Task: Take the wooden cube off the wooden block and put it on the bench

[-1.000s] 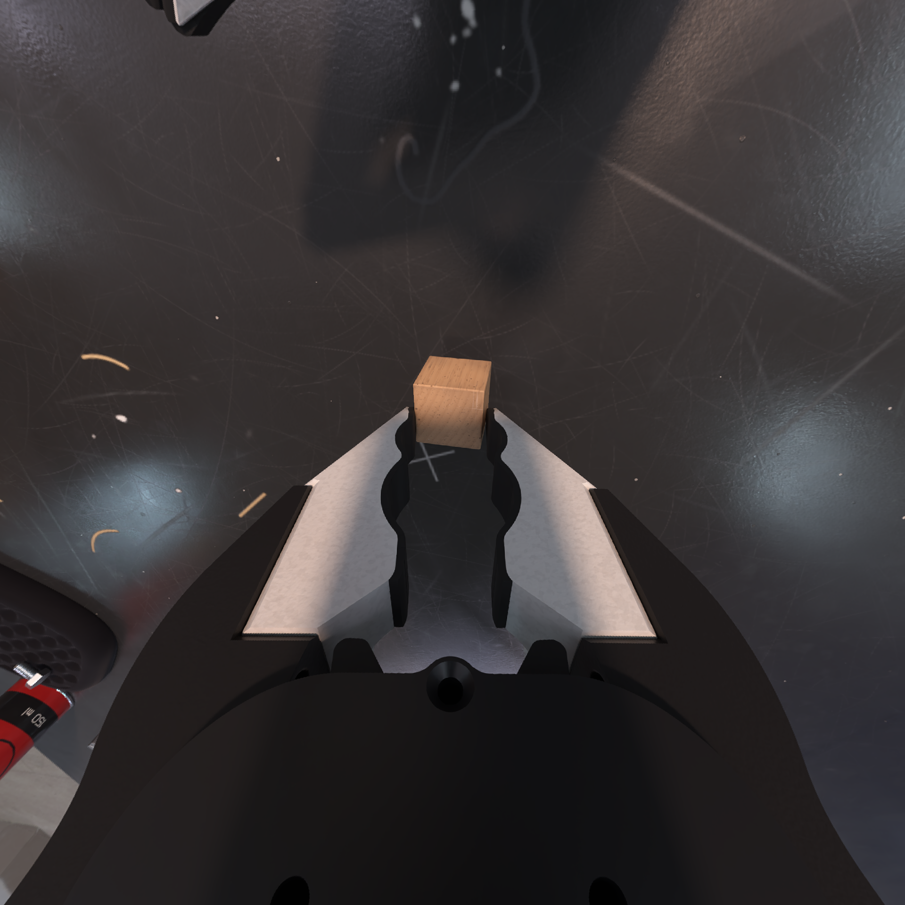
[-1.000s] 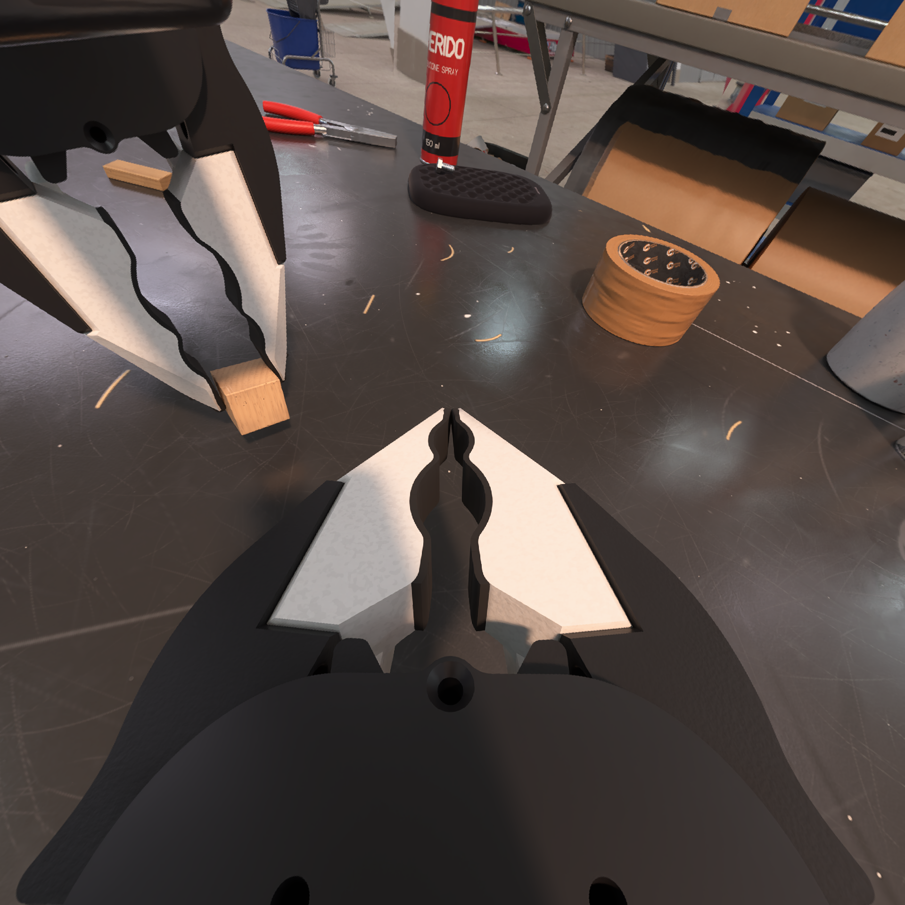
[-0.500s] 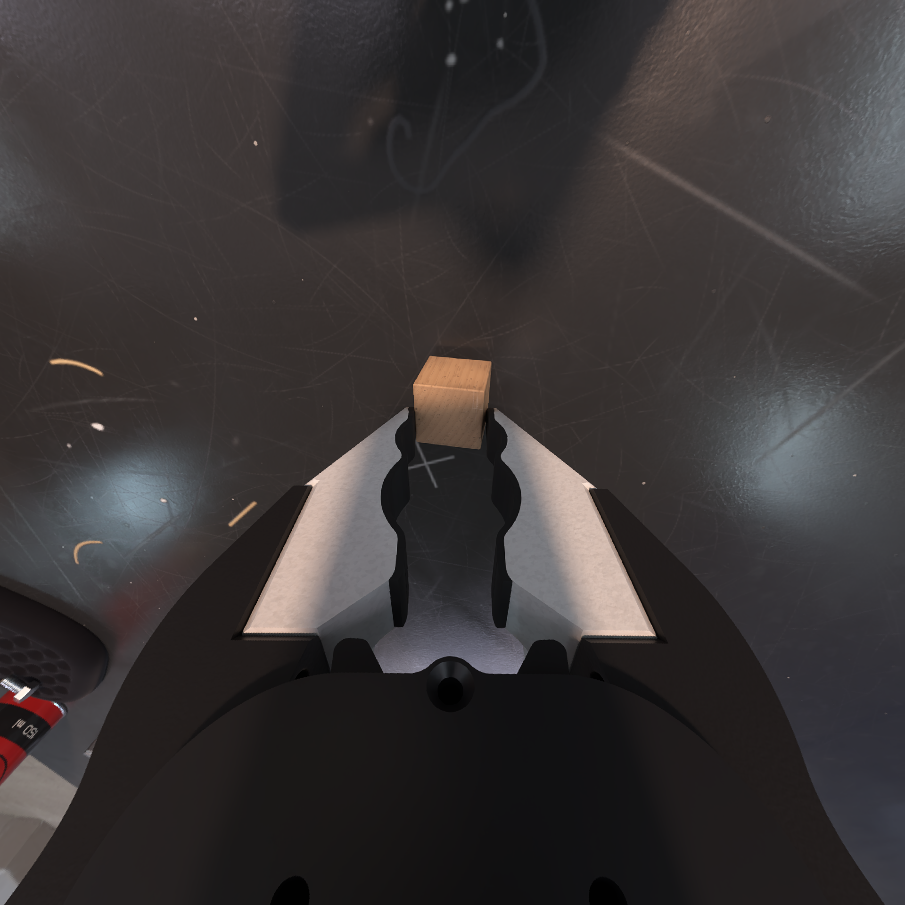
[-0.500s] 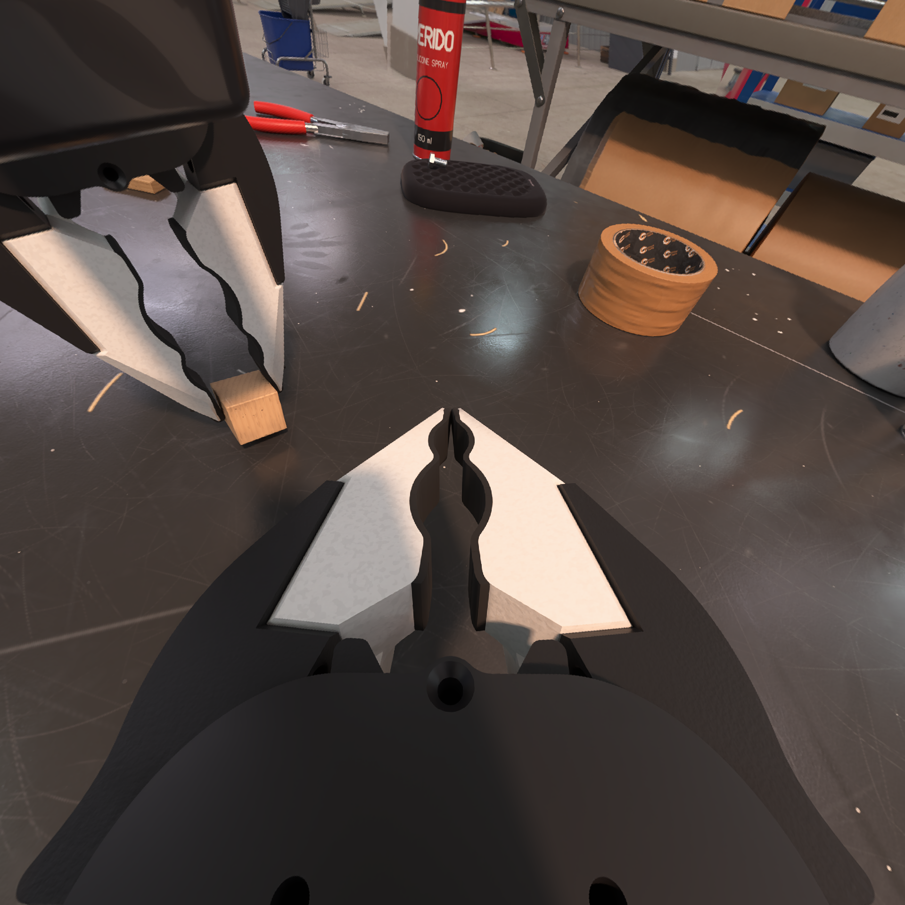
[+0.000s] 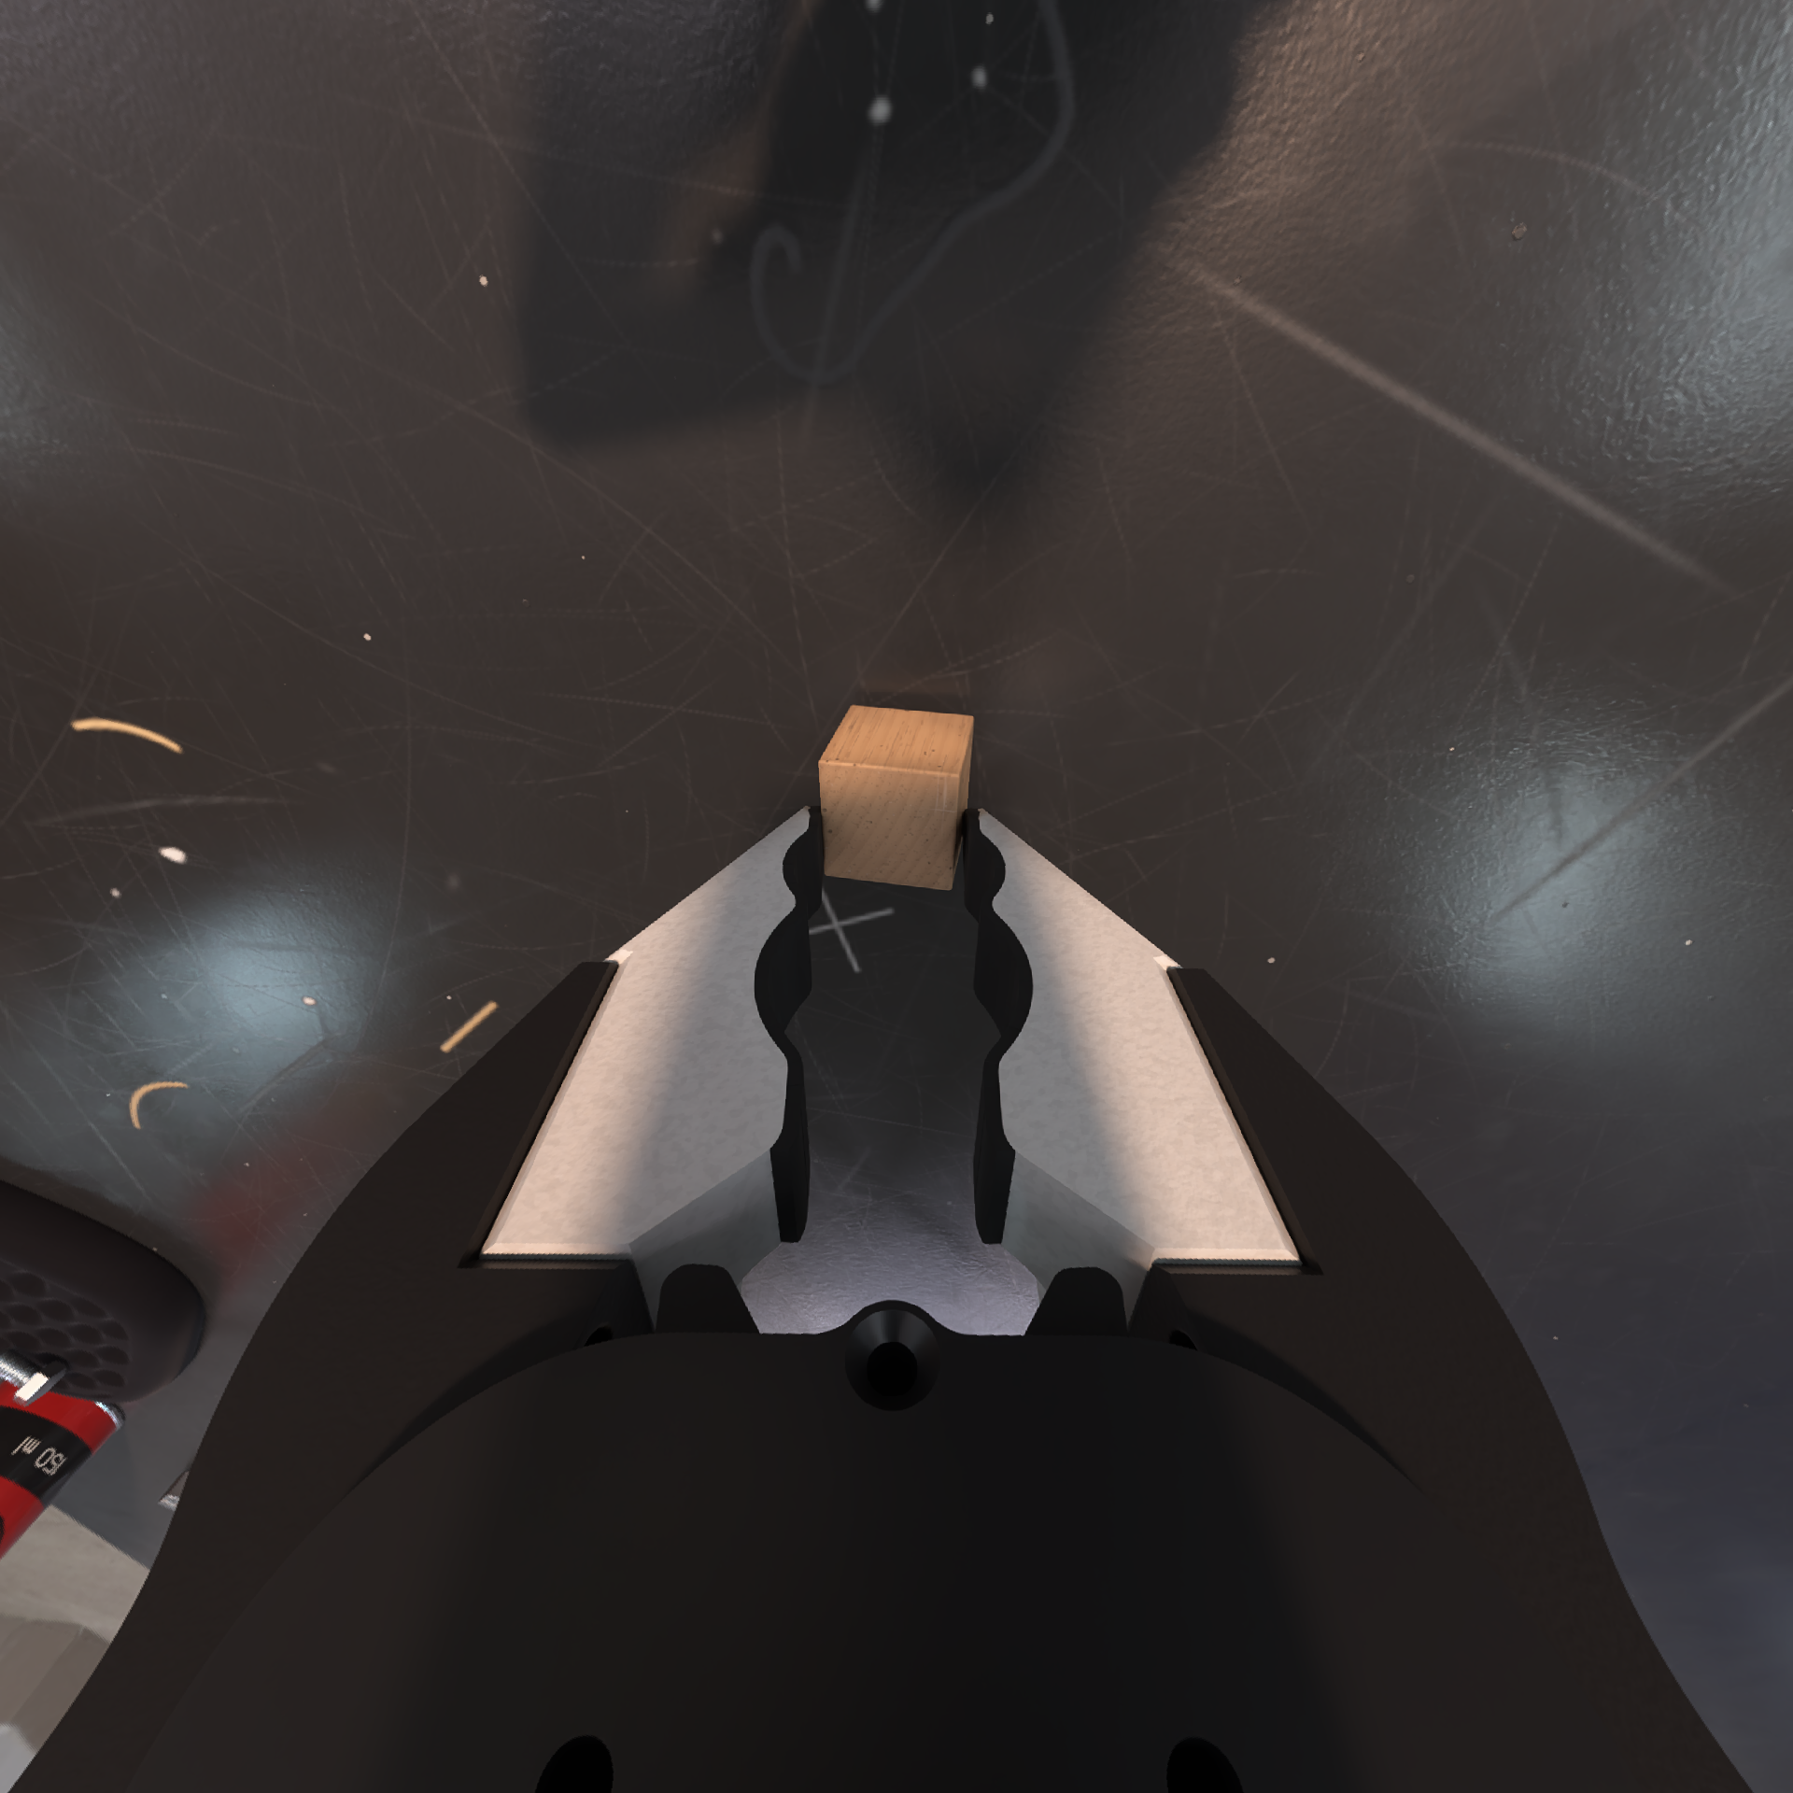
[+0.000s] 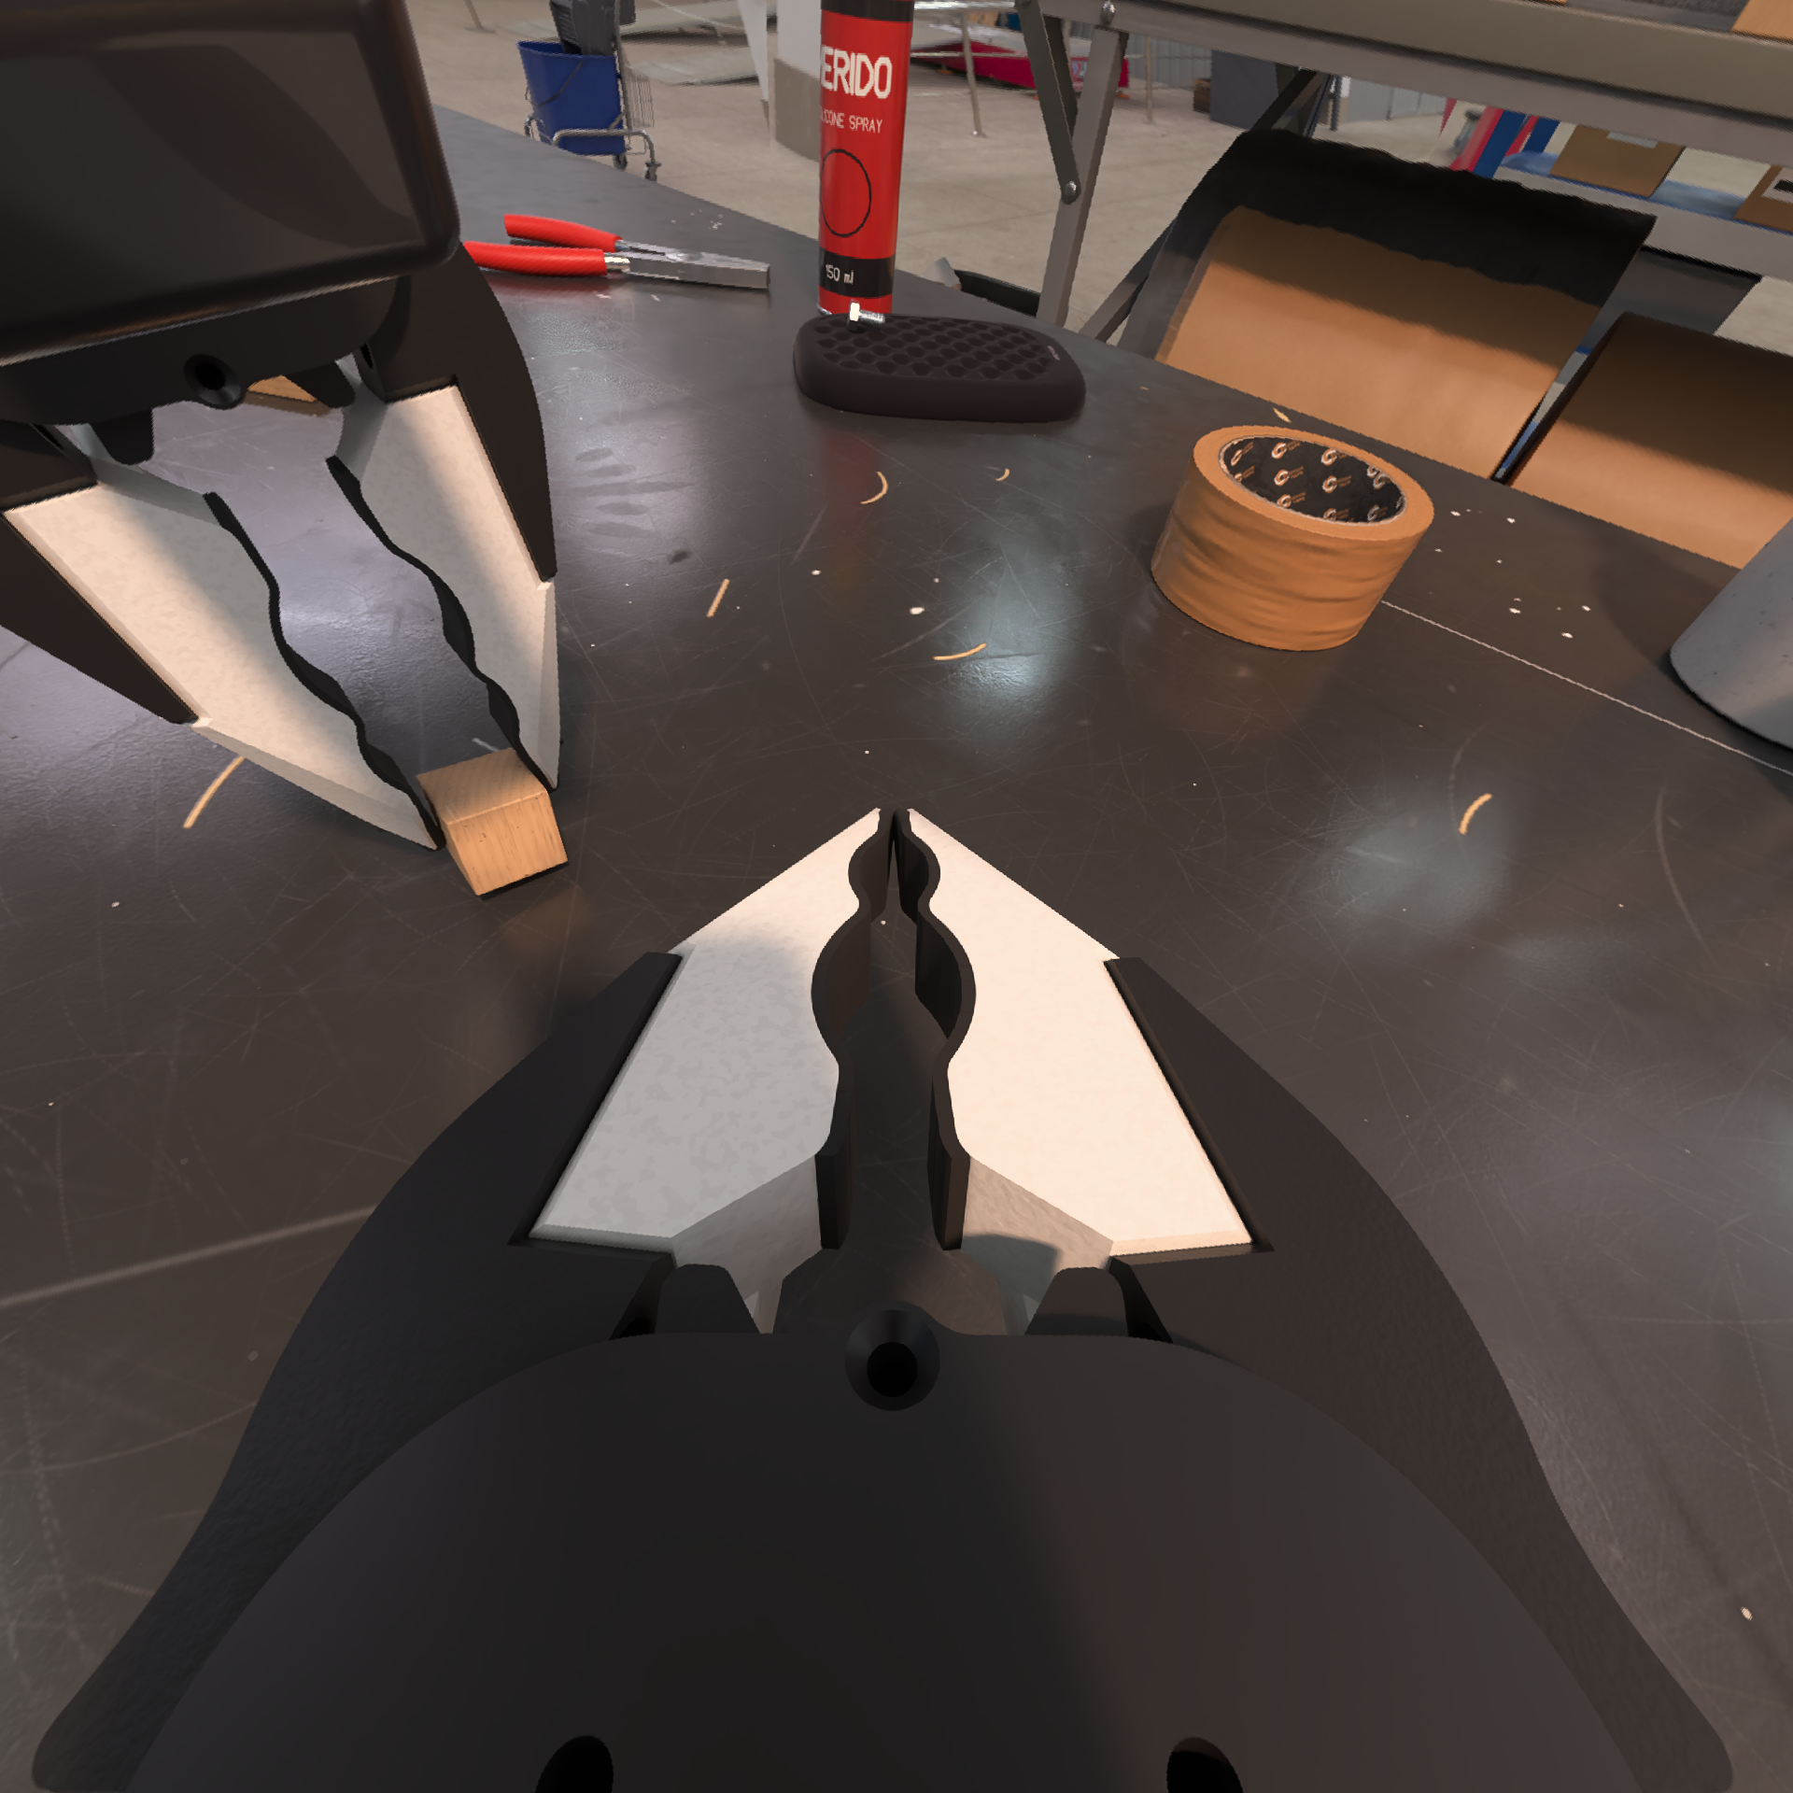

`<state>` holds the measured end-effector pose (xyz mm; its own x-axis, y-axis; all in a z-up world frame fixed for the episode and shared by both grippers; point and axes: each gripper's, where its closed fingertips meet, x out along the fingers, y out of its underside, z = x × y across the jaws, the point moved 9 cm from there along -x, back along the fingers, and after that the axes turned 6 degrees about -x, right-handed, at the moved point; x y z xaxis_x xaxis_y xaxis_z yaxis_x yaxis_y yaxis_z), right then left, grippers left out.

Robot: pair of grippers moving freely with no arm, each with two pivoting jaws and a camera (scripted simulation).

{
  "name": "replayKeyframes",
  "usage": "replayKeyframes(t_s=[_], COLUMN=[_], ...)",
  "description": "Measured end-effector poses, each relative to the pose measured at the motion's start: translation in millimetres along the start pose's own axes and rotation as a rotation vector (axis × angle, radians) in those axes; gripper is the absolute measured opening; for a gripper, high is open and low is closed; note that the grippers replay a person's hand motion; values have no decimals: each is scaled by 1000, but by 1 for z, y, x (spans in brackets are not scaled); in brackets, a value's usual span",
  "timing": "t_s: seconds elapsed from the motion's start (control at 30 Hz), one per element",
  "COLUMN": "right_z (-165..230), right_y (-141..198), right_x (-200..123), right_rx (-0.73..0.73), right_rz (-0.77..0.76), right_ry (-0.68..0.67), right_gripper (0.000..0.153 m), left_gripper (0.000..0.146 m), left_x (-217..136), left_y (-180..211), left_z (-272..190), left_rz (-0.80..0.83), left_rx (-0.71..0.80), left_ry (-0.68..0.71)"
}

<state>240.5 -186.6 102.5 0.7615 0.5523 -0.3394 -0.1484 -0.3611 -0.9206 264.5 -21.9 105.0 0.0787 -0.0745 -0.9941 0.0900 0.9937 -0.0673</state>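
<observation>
The small wooden cube (image 5: 893, 796) is pinched between the fingertips of my left gripper (image 5: 893, 825), which is shut on it. The right wrist view shows the left gripper (image 6: 485, 776) pointing down at the left. There the cube (image 6: 500, 825) is tilted, right at the dark bench (image 6: 970, 699) surface; I cannot tell whether it touches. A sliver of the wooden block (image 6: 281, 390) shows behind the left gripper, farther back. My right gripper (image 6: 893, 815) is shut and empty, low over the bench, to the right of the cube.
At the back stand a red spray can (image 6: 854, 146) and a black perforated pad (image 6: 936, 367), with red-handled pliers (image 6: 602, 257) to their left. A tape roll (image 6: 1290, 534) sits at right, a grey object (image 6: 1746, 660) at the right edge. Wood shavings are scattered about.
The left gripper has come down with the cube, bringing it closer to the bench surface. The wooden block is now mostly hidden behind it. The right gripper has stayed shut and about still.
</observation>
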Motion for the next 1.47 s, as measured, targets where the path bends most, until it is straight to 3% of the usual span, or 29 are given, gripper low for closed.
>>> replayKeyframes(t_s=[0.9,0.97,1.07,1.27,1.47], right_z=[0,0,-1,-1,0], right_y=[0,0,0,1,0], right_x=[0,0,0,0,0], right_rx=[12,14,15,15,13], right_rz=[-4,-6,-6,-6,-5], right_ry=[-11,-11,-11,-11,-11], right_gripper=[0,0,0,0,0], left_gripper=[27,48,69,83,87], left_x=[3,6,7,4,-1], left_y=[-2,-2,-2,-2,-1], left_z=[-1,0,0,1,1], left_rz=[-18,-13,-17,-32,-51], left_rx=[-15,-19,-27,-40,-46], left_ry=[35,36,35,22,18])
